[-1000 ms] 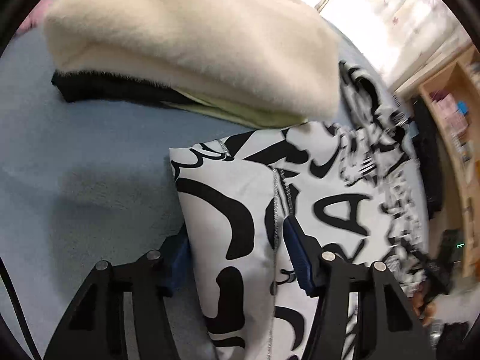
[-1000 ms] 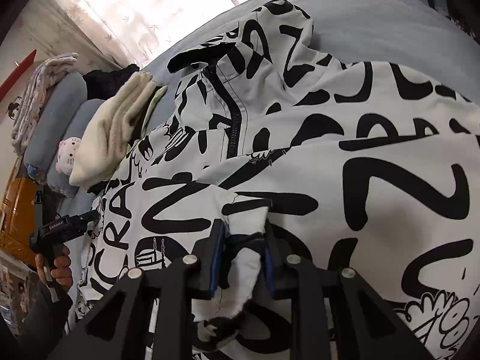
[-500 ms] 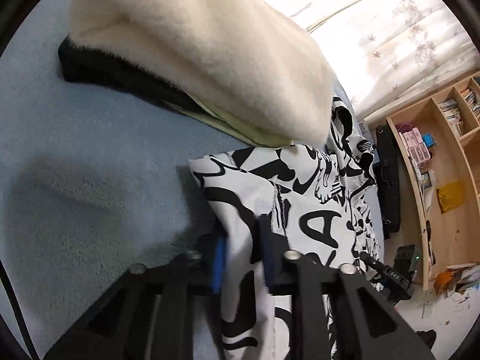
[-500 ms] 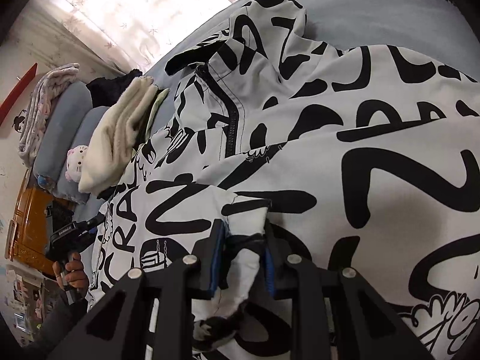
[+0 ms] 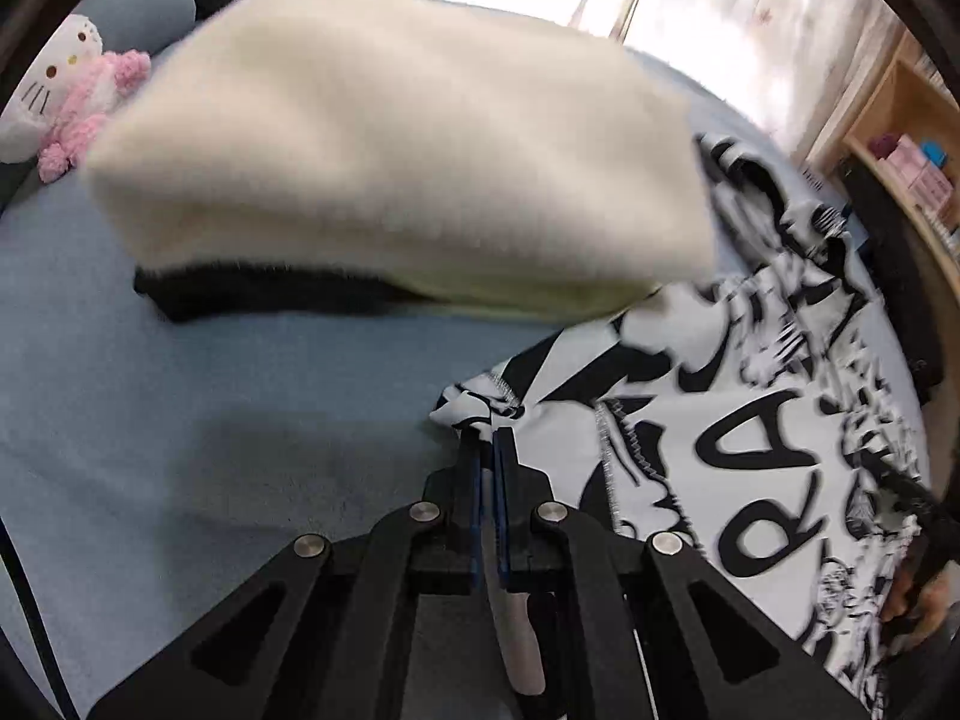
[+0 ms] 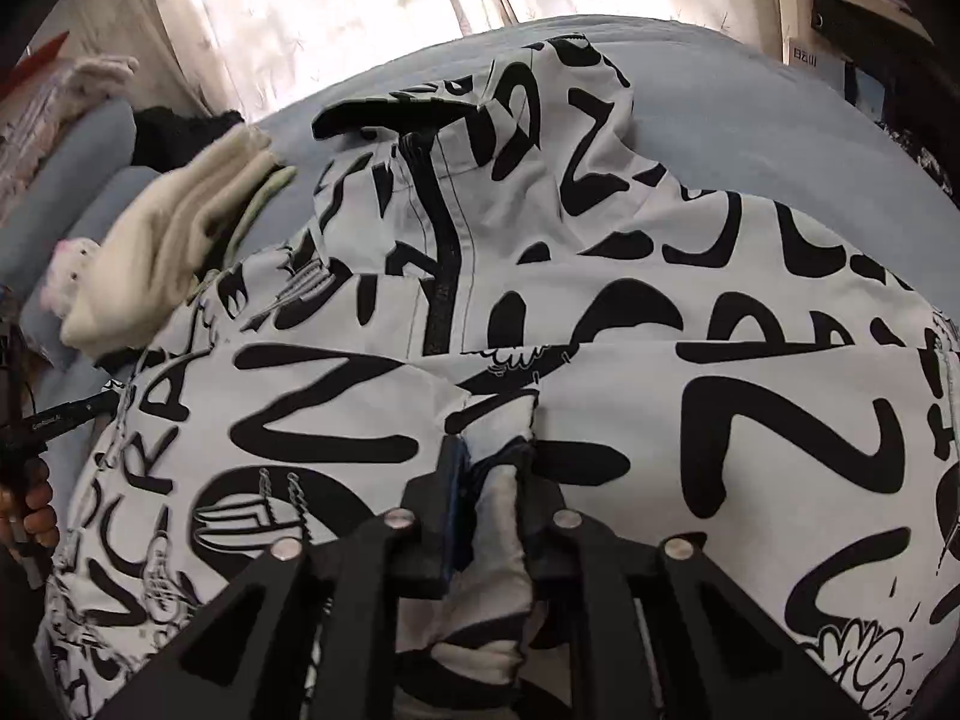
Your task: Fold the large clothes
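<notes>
With my left gripper (image 5: 487, 450) pinching the jacket (image 5: 750, 450) corner and right gripper (image 6: 491, 468) fingers closing on a fold, I'd lift both evenly toward twelve o'clock.

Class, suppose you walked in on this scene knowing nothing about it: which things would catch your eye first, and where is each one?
First comes the white jacket covered in bold black lettering, spread across the blue bed; both the left tongs and the right tongs pinch its fabric. Next, the folded cream fleece stacked on black clothing beside it. A pink-and-white plush cat sits at the bed's far corner.
</notes>
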{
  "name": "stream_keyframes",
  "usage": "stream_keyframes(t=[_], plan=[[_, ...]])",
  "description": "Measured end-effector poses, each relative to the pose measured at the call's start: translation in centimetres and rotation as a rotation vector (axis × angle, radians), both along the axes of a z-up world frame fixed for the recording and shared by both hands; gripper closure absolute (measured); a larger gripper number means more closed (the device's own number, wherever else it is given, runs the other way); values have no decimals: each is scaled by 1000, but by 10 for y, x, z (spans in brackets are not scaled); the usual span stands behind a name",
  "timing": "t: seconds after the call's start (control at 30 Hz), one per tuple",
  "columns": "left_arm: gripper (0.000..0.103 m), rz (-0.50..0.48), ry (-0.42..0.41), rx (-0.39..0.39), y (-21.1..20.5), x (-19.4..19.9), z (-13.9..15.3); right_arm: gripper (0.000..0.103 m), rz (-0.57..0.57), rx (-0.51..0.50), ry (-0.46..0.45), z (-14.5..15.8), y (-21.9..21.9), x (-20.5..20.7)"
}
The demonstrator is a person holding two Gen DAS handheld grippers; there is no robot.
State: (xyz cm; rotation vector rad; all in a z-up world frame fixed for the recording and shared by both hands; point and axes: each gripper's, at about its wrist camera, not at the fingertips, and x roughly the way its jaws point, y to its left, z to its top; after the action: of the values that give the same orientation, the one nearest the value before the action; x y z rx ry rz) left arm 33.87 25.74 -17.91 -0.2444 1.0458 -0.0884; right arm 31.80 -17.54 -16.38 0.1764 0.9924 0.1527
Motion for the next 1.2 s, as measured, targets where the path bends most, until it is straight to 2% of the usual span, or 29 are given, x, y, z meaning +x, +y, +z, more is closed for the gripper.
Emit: stream_keyframes(t=[0.07,0.2,0.3,0.37,0.43,0.47,0.63,0.73,0.83,0.9,0.93,0.97,1.0,1.03,1.13,1.2], plan=[[99,12,9,16,-1,0,3,79,-15,-13,19,8,-1,-1],[91,15,32,50,-3,-13,30,78,-41,24,44,27,-12,-17],[78,-40,11,61,-14,-49,61,76,-45,85,63,40,-22,-41],[64,-73,9,77,-20,-77,73,64,-50,118,66,44,-24,-59],[53,-102,8,100,-32,-113,80,61,-66,148,77,44,-30,-77],[50,-111,12,113,-36,-128,80,61,-70,164,84,44,-32,-83],[50,-100,82,149,-45,-199,58,61,-89,237,129,35,-33,-92],[50,-73,103,134,-47,-213,43,61,-85,304,129,36,-25,-89],[51,-40,108,122,-54,-212,33,61,-67,298,123,38,-7,-80],[59,-15,108,157,-58,-210,28,61,-70,270,143,33,4,-72],[79,-1,110,176,-60,-207,25,61,-80,245,154,28,7,-70],[94,10,120,193,-60,-206,23,64,-93,199,167,22,12,-66],[94,22,131,210,-58,-203,21,73,-98,164,168,19,14,-66],[96,19,129,200,-54,-203,22,87,-97,140,163,17,13,-67],[95,-18,94,213,-46,-209,28,88,-104,150,134,18,6,-76],[91,-38,103,216,-41,-210,22,88,-108,138,141,9,1,-79]])
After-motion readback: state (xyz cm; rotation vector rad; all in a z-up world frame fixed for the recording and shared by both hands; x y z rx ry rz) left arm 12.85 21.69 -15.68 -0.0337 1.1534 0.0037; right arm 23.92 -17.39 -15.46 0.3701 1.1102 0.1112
